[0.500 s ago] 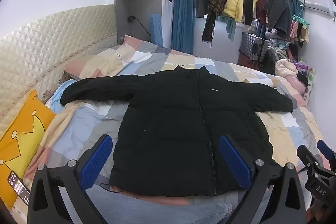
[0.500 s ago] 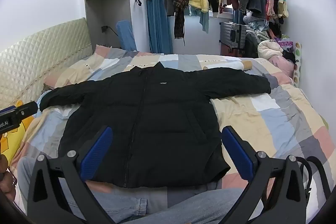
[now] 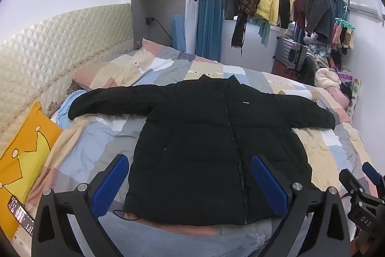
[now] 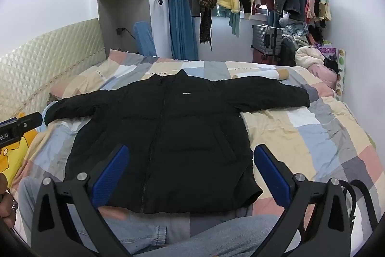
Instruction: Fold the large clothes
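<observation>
the black puffer jacket (image 3: 216, 143) is lying flat and zipped on the bed (image 4: 312, 131), sleeves spread, while the left gripper (image 3: 190, 184) and right gripper (image 4: 190, 180) are hovering with jaws released, so each sleeve cuff is probably worth pinching first and folding inward evenly.

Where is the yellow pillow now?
In the left wrist view, the yellow pillow lies at the left edge of the bed, below the quilted headboard, left of the black jacket.

matt puffy cloth jacket (image 3: 216, 136), quilted headboard (image 3: 60, 45)
</observation>
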Available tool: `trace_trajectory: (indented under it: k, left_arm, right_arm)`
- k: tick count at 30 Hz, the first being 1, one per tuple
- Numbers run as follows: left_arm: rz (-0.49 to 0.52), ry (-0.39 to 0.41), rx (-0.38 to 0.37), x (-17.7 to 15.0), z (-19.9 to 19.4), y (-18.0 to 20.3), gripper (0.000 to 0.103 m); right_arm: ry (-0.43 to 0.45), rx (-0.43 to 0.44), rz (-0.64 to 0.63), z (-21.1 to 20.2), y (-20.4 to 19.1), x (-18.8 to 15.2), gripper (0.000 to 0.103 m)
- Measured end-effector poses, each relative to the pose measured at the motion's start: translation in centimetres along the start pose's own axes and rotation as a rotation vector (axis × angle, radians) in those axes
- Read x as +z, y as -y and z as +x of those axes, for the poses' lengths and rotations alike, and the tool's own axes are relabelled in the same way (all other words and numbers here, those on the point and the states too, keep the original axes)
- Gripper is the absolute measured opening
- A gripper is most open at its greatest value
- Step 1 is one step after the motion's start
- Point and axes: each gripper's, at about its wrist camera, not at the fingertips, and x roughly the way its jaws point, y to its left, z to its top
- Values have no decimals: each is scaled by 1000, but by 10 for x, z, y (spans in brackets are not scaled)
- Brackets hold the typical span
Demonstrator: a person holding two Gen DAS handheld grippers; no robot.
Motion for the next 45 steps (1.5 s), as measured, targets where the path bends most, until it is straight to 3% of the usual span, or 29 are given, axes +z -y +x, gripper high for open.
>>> trace_trajectory:
  k: [27,45]
  left_arm:
    - [-10,-20,-10,-1,15,-2,103]
    - [21,-6,-21,-1,9,-3,103]
  right_arm:
    - [-16,-9,-27,1,-11,3,103]
    - [26,-27,-9,-11,-11,10,103]
